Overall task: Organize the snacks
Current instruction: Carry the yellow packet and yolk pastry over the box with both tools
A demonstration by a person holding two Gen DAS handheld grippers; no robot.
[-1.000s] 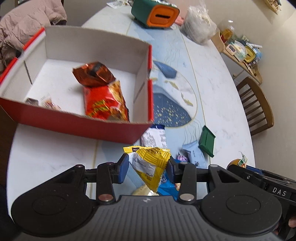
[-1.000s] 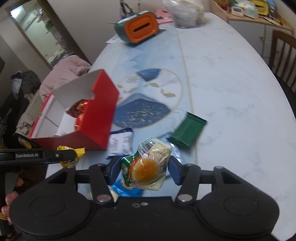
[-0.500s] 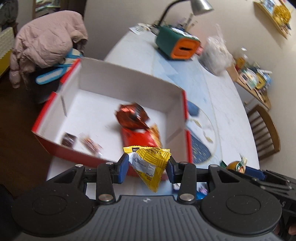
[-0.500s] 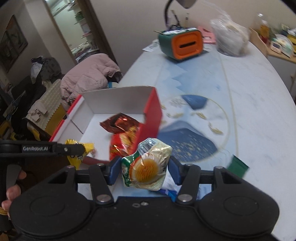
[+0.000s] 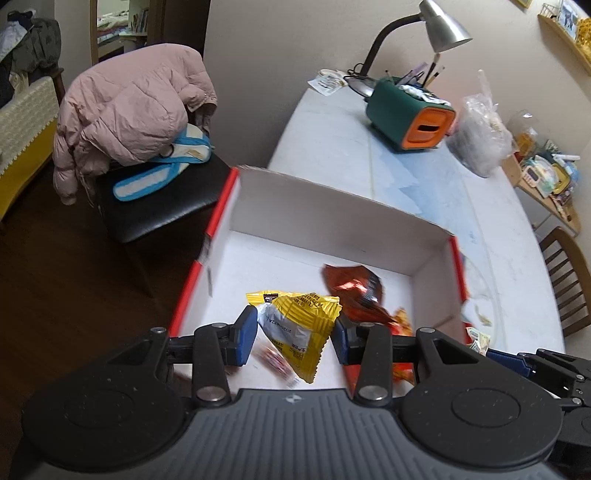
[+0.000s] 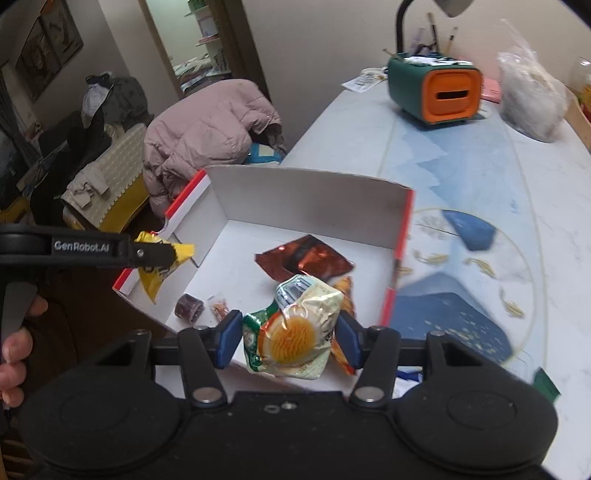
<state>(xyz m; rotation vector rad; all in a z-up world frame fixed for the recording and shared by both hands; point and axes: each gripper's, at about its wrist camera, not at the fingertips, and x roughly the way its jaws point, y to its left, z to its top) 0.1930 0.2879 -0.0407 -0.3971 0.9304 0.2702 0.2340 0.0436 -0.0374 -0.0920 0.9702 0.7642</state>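
My left gripper [image 5: 293,334] is shut on a yellow snack packet [image 5: 299,328] and holds it above the open red and white box [image 5: 325,206]. My right gripper [image 6: 288,334] is shut on a green and cream snack packet with an orange disc [image 6: 291,332], above the box's [image 6: 306,192] near right part. Inside the box lie a shiny brown-red packet [image 6: 306,258], an orange-red packet [image 6: 345,295] and two small wrapped sweets [image 6: 190,308]. The left gripper with its yellow packet [image 6: 159,269] shows at the box's left edge in the right wrist view.
A green and orange holder [image 6: 436,90] and a clear plastic bag [image 6: 528,99] stand at the table's far end by a lamp [image 5: 432,33]. A chair with a pink jacket [image 5: 129,107] stands left of the table. A green packet [image 6: 546,384] lies on the table at right.
Both grippers have moved left and up over the box with their packets still held. The loose snacks on the table have dropped out of the left wrist view.
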